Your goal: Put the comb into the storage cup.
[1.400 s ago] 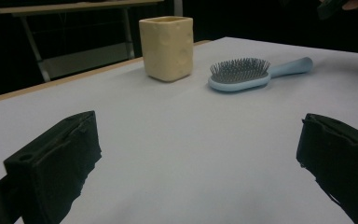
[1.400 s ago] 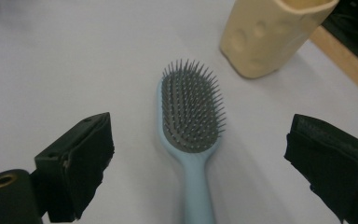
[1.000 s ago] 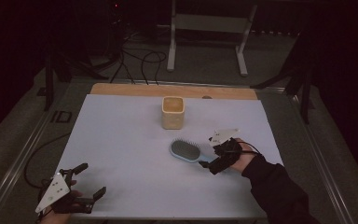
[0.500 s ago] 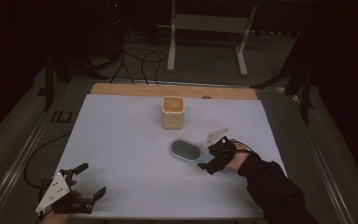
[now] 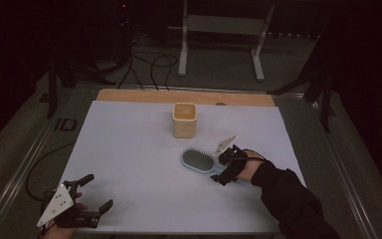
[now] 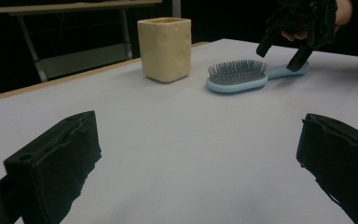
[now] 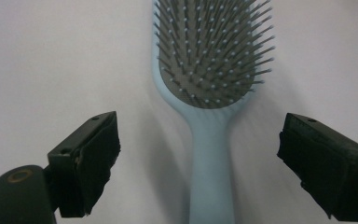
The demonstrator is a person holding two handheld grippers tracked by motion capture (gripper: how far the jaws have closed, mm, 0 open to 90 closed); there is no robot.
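Note:
A light blue hairbrush [image 5: 198, 161] lies bristles up on the white table [image 5: 129, 144], right of centre, its handle pointing toward the right gripper. My right gripper [image 5: 225, 168] hovers open right over the handle [image 7: 212, 177], one jaw on each side and neither touching it. The brush's bristle head [image 7: 214, 51] sits just beyond the jaws. From the left gripper view the hairbrush [image 6: 237, 77] and the right gripper [image 6: 286, 44] appear far off. My left gripper [image 5: 95, 191] rests open near the front left corner with nothing between its jaws.
A cream square cup [image 5: 184, 120] stands upright behind the brush, toward the table's back middle; it is also in the left gripper view [image 6: 164, 48]. A wooden strip [image 5: 129, 94] runs along the far edge. Cables and a metal stand [image 5: 219, 30] lie beyond on the floor.
The right gripper has slid left and slightly forward, coming down over the brush handle. The left gripper has stayed put.

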